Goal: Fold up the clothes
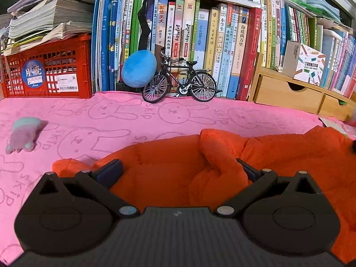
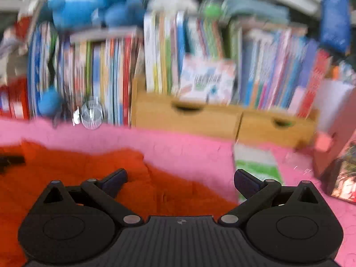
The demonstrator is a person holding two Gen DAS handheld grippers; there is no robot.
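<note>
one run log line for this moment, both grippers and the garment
left gripper: open, over bunched orange garment | right gripper: open, at garment edge, view blurred | surface: pink blanket | fold: not done

Garment (image 1: 169,169), lower centre of frame: plain orange. Cover (image 1: 155,120) beneath it: pink, printed with outlined rabbits and "SKIP" lettering. Crate (image 1: 46,69), left: red lattice. Plush egg (image 1: 139,69), centre: blue. Model bicycle (image 1: 180,81): black. Drawer unit (image 1: 289,93), right: light wood. Tongs (image 1: 178,169): black, dark blue pads.
</note>
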